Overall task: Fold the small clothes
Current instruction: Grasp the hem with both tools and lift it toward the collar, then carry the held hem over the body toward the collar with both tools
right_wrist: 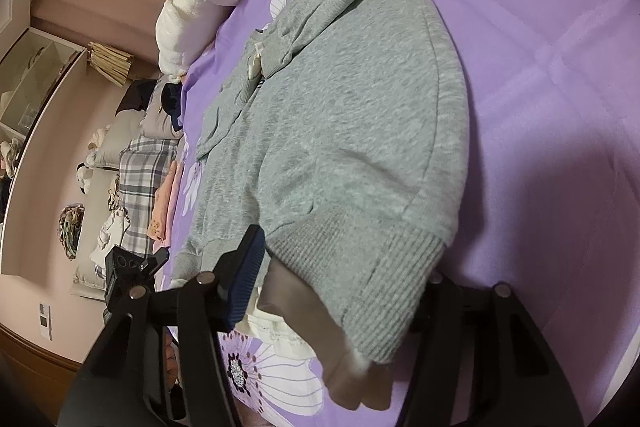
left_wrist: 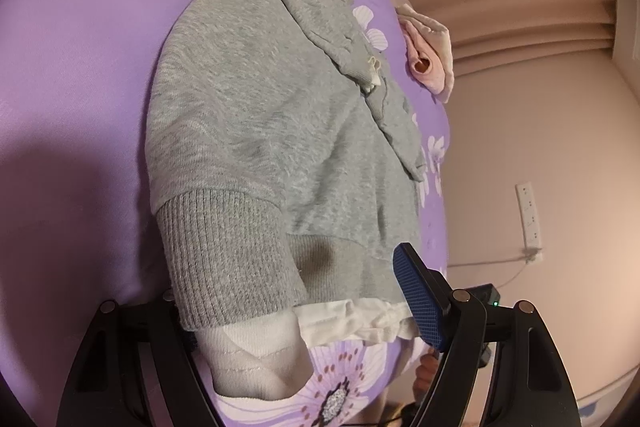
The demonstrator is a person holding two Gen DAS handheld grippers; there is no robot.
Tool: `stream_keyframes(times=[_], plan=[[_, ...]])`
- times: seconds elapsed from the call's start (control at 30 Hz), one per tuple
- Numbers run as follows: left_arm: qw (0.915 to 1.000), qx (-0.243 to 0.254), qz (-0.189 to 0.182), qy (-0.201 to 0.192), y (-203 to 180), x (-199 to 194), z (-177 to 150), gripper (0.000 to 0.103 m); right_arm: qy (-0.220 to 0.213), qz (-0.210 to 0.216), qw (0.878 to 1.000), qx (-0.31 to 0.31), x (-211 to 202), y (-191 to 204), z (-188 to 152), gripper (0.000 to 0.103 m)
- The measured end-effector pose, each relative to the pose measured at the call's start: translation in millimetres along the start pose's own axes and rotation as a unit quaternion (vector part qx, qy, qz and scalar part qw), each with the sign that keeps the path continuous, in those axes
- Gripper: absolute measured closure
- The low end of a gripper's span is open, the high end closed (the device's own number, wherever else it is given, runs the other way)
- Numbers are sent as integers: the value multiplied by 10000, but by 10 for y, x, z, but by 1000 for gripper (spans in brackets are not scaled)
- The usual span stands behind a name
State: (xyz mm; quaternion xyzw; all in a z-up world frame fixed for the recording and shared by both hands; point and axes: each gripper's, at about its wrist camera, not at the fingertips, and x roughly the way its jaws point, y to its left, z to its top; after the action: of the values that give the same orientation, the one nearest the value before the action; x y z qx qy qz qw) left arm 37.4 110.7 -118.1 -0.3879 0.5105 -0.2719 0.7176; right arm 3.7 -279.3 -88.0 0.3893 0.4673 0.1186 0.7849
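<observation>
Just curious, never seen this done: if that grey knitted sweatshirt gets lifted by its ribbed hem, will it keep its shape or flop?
The grey knitted sweatshirt would probably flop: it already lies creased on the purple flowered bedsheet. Its thick ribbed hem should grip well.

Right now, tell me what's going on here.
A person is folding a small grey sweatshirt on a purple flowered bed cover, with a gripper in each hand. The left gripper and the right gripper each sit at the ribbed hem nearest the cameras, with cloth lying between their fingers. One sleeve is already laid across the body. Whether the pads actually pinch the hem cannot be told.
</observation>
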Motion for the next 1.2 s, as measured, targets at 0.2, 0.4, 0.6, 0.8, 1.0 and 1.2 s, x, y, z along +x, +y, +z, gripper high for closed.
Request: stream_keyframes(times=[0.2, 0.4, 0.6, 0.8, 1.0, 1.2], plan=[[9998, 170, 136, 30, -58, 7, -30, 25, -7, 40, 10000, 85, -17, -33, -9, 59], [9996, 90, 268, -19, -18, 1, -21, 32, 21, 164, 9997, 201, -32, -82, -14, 65], [9993, 130, 347, -17, 7, -26, -40, 43, 17, 360, 9987, 352, -79, -153, -42, 68], [9987, 137, 487, 20, 50, -43, -54, 71, 60, 469, 9985, 282, -108, -145, -76, 72], [9982, 47, 596, -19, 77, -58, -68, 81, 37, 575, 9979, 299, -115, -145, -70, 74], [9985, 200, 517, -38, -26, -78, -61, 81, -93, 744, 9971, 129, -182, -55, -53, 75]])
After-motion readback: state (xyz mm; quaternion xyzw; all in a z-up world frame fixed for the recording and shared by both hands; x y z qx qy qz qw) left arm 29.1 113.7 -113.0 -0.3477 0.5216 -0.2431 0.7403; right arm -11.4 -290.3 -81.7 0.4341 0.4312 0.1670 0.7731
